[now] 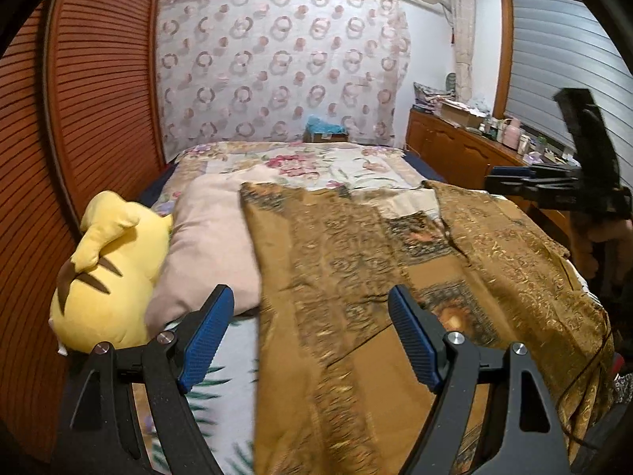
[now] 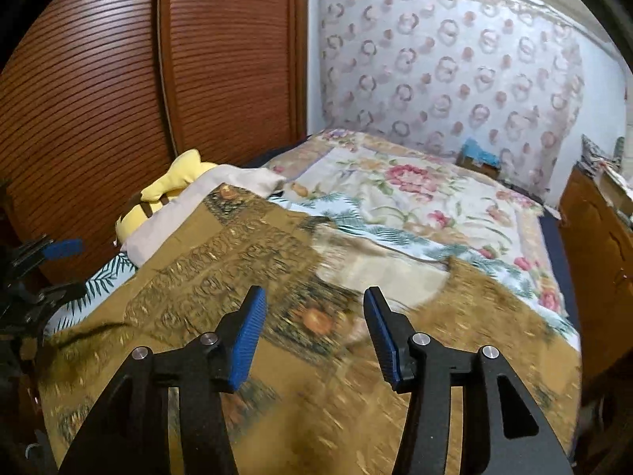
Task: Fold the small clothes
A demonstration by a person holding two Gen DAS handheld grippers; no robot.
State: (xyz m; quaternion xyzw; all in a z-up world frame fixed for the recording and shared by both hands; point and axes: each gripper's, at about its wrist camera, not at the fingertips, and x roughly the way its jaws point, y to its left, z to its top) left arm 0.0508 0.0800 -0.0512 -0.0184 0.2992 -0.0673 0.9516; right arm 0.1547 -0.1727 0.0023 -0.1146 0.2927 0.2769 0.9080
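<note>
**What could not be made out**

Gold patterned garment (image 2: 245,277) smeared by motion in the right wrist view; its near hem ran off the bottom edge. Pale lining (image 2: 379,269) blurred, shape unclear. Plush toy (image 2: 166,198) half hidden behind the pink pillow (image 2: 198,206). Clutter on the sideboard (image 1: 467,146) too small to name. The right gripper (image 1: 514,182) was cut by the frame's rim in the left wrist view.

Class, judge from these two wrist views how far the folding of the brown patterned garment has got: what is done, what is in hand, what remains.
Done: the brown patterned garment lies spread on the floral bedspread, its front open at the neckline.
In hand: nothing; the left gripper and right gripper both hang open above the cloth.
Left: every fold; no folded-over edge shows yet.
</note>
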